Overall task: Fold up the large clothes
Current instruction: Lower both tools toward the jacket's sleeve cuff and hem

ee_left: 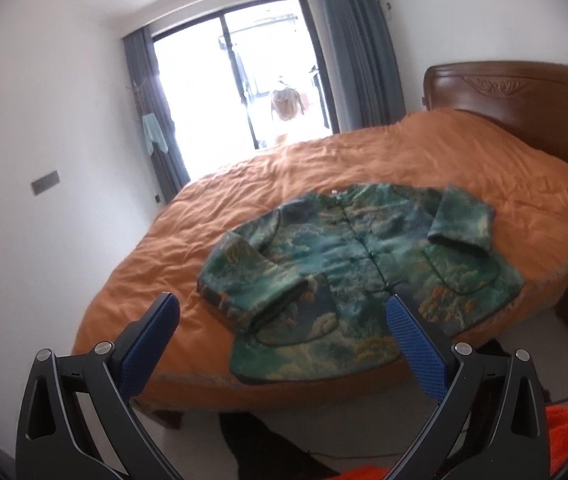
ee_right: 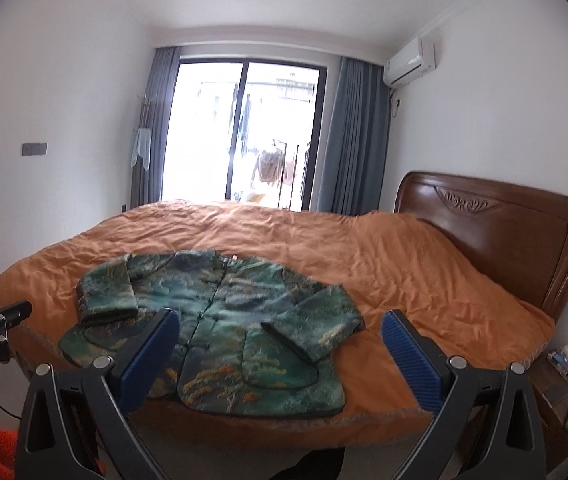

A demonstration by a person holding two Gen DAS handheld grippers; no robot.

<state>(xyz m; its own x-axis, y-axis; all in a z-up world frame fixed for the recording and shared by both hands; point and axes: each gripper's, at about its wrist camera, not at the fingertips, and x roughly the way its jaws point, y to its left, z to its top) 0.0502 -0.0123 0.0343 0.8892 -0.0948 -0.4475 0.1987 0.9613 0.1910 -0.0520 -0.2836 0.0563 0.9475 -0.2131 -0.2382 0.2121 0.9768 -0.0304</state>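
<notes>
Overlapping jacket (ee_right: 219,320) hem: blue pads (ee_right: 151,360).

The jacket (ee_right: 219,332) lies on the bed (ee_right: 404,264) before me — headboard (ee_right: 496,232) right, window (ee_right: 243,132) behind.

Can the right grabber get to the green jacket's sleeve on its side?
Probably yes. The right gripper is open and holds nothing, and the green jacket lies flat on the orange bedspread near the bed's front edge. Its folded sleeve has nothing covering it.
</notes>
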